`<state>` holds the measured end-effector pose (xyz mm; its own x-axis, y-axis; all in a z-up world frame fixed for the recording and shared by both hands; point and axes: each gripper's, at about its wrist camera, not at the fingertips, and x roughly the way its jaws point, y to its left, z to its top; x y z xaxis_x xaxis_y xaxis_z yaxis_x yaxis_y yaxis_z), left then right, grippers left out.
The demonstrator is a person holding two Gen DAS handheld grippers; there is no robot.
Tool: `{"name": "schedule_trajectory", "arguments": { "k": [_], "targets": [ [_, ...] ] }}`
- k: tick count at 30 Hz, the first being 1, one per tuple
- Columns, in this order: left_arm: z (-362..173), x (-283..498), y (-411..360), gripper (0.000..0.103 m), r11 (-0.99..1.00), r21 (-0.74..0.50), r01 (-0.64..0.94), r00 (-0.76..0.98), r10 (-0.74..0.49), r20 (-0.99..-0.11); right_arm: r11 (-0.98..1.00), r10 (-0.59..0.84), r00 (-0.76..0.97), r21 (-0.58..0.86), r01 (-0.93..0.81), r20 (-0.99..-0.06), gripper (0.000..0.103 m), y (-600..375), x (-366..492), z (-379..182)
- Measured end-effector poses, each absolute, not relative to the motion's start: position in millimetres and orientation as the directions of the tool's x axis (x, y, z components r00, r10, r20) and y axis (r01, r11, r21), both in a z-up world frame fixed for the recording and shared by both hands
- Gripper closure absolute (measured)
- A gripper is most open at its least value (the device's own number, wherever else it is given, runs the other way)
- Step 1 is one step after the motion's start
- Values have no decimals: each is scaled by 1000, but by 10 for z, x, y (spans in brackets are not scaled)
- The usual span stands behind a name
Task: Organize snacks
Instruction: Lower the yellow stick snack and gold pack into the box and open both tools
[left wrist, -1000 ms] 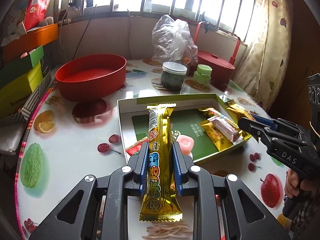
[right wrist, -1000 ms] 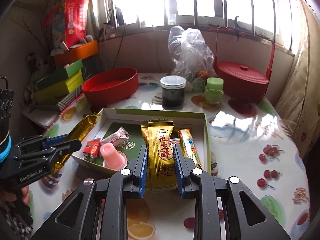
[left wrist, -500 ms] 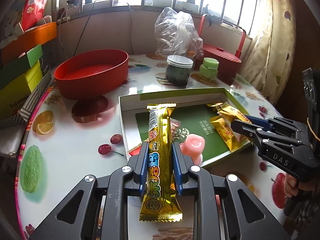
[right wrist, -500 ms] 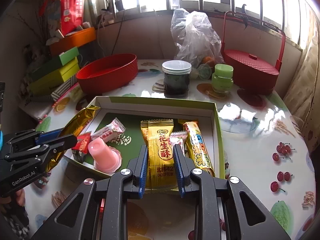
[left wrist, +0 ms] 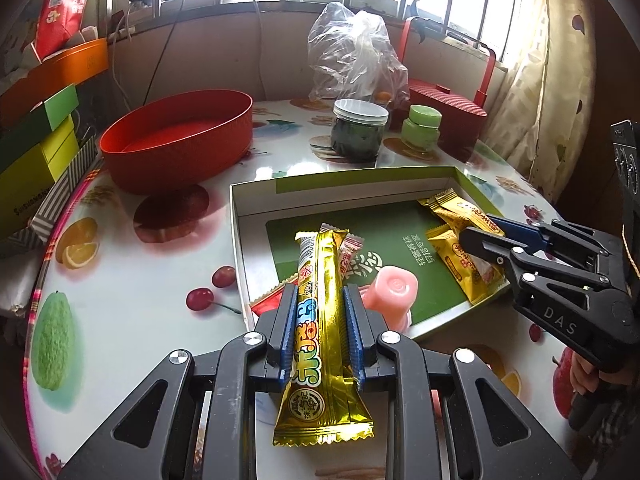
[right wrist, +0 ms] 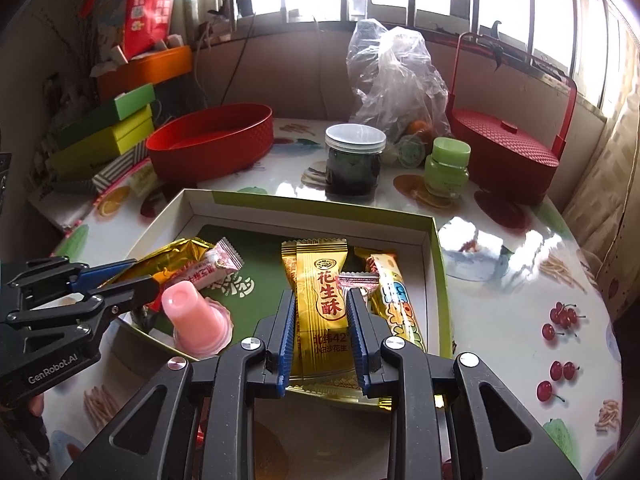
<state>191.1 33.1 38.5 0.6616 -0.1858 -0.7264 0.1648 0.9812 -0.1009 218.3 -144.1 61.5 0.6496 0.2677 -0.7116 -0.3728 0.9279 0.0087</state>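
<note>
Both hands have sunk toward the shallow white-and-green cardboard box over the last second, and it fills more of each view — looks like the put-down is close. The left gripper stays clamped on the long gold foil snack stick, poised over the box's near left corner by the pink jelly cup. The right gripper pinches the flat gold peanut-candy packet — inside the box's near edge

right claw clamped on gold peanut bar | over green box | pink jelly cup just left | left claw further left
</note>
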Motion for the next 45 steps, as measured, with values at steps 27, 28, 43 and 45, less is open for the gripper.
{"name": "schedule_trajectory", "arguments": {
  "k": [27,28,43,45],
  "targets": [
    [396,1900,313,78,983,-94,159,664,-177,-726,914,295,652,9,-405,-698,77,-1327,2216,594],
    [395,1897,315,78,983,-95,157,664,-177,-726,914,295,652,9,-405,-698,76,-1327,2216,593],
    [380,1896,330,77,984,-98,152,662,-175,-728,915,296,650,12,-403,-701,70,-1308,2191,593],
    [380,1894,330,76,983,-98,153,663,-176,-728,914,298,648,14,-405,-701,70,-1307,2192,593]
  ]
}}
